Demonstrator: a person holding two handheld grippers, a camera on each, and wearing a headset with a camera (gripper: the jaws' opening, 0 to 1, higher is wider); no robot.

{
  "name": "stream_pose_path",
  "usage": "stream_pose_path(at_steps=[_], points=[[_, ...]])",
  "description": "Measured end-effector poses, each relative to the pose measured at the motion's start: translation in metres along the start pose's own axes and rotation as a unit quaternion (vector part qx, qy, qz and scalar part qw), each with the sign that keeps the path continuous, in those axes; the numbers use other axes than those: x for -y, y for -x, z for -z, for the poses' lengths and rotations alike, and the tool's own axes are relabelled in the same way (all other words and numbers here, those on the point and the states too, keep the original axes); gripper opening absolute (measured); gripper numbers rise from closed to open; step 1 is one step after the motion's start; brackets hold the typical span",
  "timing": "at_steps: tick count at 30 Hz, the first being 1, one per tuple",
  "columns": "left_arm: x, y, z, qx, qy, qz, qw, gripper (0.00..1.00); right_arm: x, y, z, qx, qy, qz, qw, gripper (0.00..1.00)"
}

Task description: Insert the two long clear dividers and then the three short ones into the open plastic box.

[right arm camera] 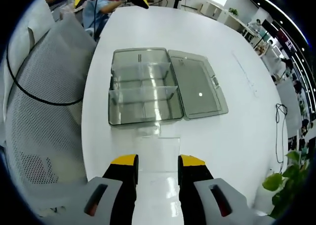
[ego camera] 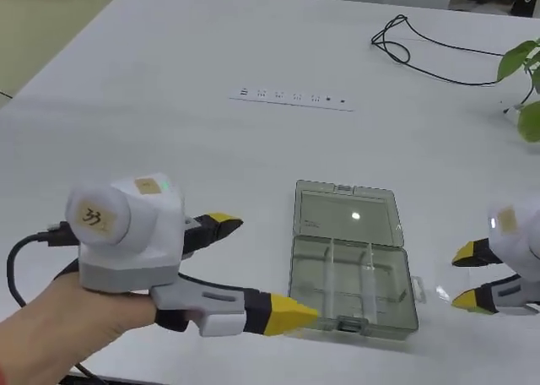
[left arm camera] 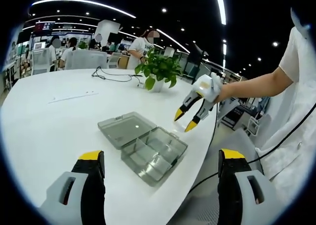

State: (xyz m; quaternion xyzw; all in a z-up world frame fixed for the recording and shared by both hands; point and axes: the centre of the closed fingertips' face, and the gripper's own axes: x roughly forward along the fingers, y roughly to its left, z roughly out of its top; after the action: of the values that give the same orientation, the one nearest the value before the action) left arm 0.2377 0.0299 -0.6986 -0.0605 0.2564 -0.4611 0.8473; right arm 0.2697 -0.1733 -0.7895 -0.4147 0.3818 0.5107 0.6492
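Currently my right gripper [right arm camera: 157, 161] hangs with jaws apart and empty over the loose clear dividers [right arm camera: 160, 138], which lie flat on the table [ego camera: 169, 106] just below the box [right arm camera: 143, 117] in its own view. My left gripper [ego camera: 261, 267], lower left of the head view, is spread wide and holds nothing. Two long dividers [right arm camera: 143, 93] stand inside the box, at centre frame with its lid [ego camera: 346, 212] laid open.

I judge the risk ahead to be the pick. Thin, clear sheets lying flat on a slick top may slide away or come up two at once. A tilted short piece could miss its slots or knock the long ones loose. With neither gripper bracing it, the light box may shift.

The table is white and glossy. A power strip [ego camera: 291, 98], a cable [ego camera: 422, 51] and a plant [ego camera: 527, 81] sit toward the top. Beyond is an open office under strip lights, with people in the background.
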Motion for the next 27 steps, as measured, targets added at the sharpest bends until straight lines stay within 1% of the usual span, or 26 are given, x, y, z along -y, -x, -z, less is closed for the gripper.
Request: stream_pose_path(at_steps=[2,5,7,8,9,10,12,13,15,16,17,19,23,24,26,27], points=[[0.003,-0.003,-0.006,0.006,0.015,0.007,0.9998,0.94,-0.001,0.008,-0.008,0.007,0.002,0.006,1.0000,0.32],[0.008,-0.007,-0.011,0.007,0.033,0.014,0.9993,0.89,-0.007,0.024,-0.027,0.021,0.004,0.015,0.9997,0.32],[0.013,-0.011,-0.015,0.005,0.045,0.021,0.9987,0.85,-0.008,0.030,-0.035,0.029,0.007,0.018,0.9994,0.32],[0.014,-0.013,-0.017,0.007,0.047,0.024,0.9986,0.84,-0.009,0.032,-0.040,0.032,0.011,0.020,0.9992,0.32],[0.015,-0.016,-0.019,0.007,0.055,0.026,0.9981,0.83,-0.007,0.033,-0.042,0.036,0.015,0.023,0.9990,0.32],[0.017,-0.018,-0.021,0.006,0.061,0.030,0.9977,0.81,-0.008,0.035,-0.046,0.039,0.017,0.025,0.9988,0.32],[0.023,-0.023,-0.025,0.006,0.077,0.039,0.9962,0.76,-0.014,0.042,-0.060,0.047,0.022,0.028,0.9983,0.32],[0.025,-0.025,-0.026,0.007,0.083,0.043,0.9956,0.74,-0.011,0.041,-0.060,0.050,0.022,0.029,0.9981,0.32],[0.032,-0.030,-0.029,0.005,0.104,0.053,0.9932,0.71,-0.015,0.046,-0.072,0.058,0.028,0.031,0.9975,0.32],[0.036,-0.033,-0.030,0.000,0.115,0.059,0.9916,0.70,-0.018,0.049,-0.078,0.060,0.031,0.032,0.9972,0.32],[0.038,-0.034,-0.029,-0.003,0.124,0.061,0.9904,0.67,-0.020,0.051,-0.083,0.062,0.034,0.033,0.9970,0.32],[0.043,-0.039,-0.032,-0.001,0.133,0.067,0.9889,0.63,-0.024,0.056,-0.092,0.065,0.038,0.037,0.9964,0.32],[0.049,-0.046,-0.032,-0.003,0.165,0.075,0.9834,0.54,-0.028,0.063,-0.106,0.070,0.048,0.044,0.9954,0.32],[0.048,-0.047,-0.032,-0.004,0.170,0.075,0.9826,0.52,-0.029,0.065,-0.108,0.071,0.050,0.045,0.9952,0.32],[0.050,-0.049,-0.032,-0.005,0.177,0.079,0.9810,0.48,-0.030,0.067,-0.112,0.071,0.054,0.048,0.9948,0.32],[0.053,-0.050,-0.031,-0.007,0.187,0.084,0.9789,0.46,-0.032,0.069,-0.116,0.072,0.056,0.050,0.9946,0.32]])
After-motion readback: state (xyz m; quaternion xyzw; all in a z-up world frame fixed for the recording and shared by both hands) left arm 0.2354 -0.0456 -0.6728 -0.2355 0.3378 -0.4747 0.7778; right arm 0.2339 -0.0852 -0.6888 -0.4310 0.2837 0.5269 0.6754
